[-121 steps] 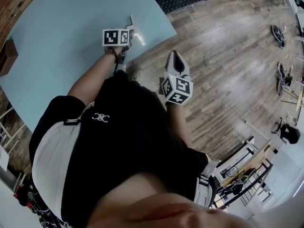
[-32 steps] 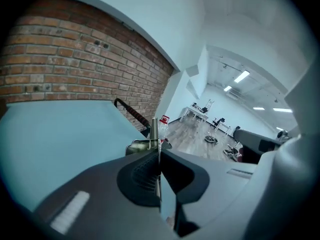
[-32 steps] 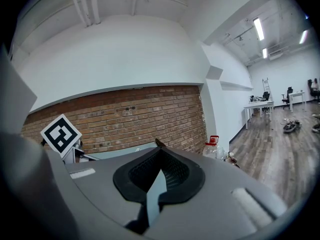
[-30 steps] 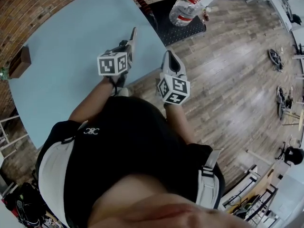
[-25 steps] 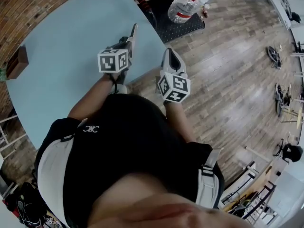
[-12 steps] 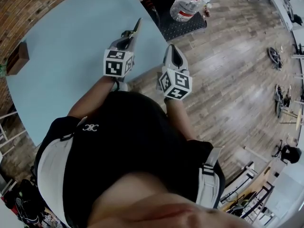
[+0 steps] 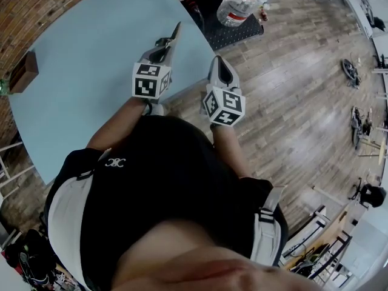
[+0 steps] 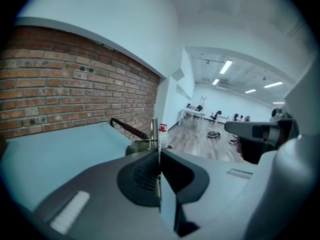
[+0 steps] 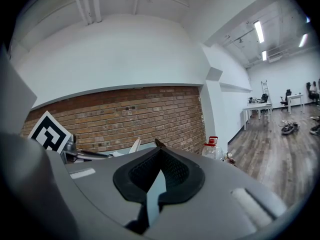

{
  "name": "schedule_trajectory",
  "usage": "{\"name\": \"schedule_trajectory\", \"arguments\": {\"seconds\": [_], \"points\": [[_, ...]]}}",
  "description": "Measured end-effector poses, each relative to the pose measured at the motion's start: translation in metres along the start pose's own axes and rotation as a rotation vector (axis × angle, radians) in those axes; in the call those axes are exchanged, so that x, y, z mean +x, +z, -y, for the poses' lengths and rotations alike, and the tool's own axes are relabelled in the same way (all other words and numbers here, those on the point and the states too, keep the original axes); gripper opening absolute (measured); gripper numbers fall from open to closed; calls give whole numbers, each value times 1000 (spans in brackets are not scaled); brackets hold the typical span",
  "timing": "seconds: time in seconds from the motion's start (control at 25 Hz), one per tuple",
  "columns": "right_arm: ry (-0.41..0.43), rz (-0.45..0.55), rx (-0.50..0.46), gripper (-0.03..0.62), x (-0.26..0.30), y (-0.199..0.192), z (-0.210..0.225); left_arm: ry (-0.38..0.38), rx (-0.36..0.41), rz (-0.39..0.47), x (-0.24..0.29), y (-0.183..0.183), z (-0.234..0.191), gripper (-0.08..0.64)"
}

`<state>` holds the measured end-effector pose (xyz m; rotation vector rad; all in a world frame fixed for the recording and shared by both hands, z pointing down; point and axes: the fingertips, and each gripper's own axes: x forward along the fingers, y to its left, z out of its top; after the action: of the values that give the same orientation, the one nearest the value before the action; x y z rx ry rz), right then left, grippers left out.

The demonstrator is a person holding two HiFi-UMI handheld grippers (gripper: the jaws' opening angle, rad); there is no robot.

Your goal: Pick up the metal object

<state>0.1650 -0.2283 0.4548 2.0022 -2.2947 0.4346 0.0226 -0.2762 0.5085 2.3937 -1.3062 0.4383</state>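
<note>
The metal object is a thin flat strip. My left gripper is shut on it and holds it above the near edge of the light blue table. In the left gripper view the strip stands upright, pinched between the closed jaws of the left gripper. My right gripper hangs beside it over the wooden floor, shut with nothing in it. In the right gripper view the right gripper has its jaws together, and the strip shows to the left.
A brown box sits at the table's far left. A large water bottle stands by a black mat past the table's corner. A brick wall borders the table. Clutter lies on the floor at right.
The strip lay on the table edge at first; now it is lifted clear in the left gripper. Over the last second the left gripper drifted slightly right and the strip tilted.
</note>
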Motion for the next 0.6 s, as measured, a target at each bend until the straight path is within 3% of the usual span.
{"name": "schedule_trajectory", "arguments": {"seconds": [0.6], "points": [[-2,5,-6,11,-12,-1,-7,-11,1,12,-11,-5,3,3]]}}
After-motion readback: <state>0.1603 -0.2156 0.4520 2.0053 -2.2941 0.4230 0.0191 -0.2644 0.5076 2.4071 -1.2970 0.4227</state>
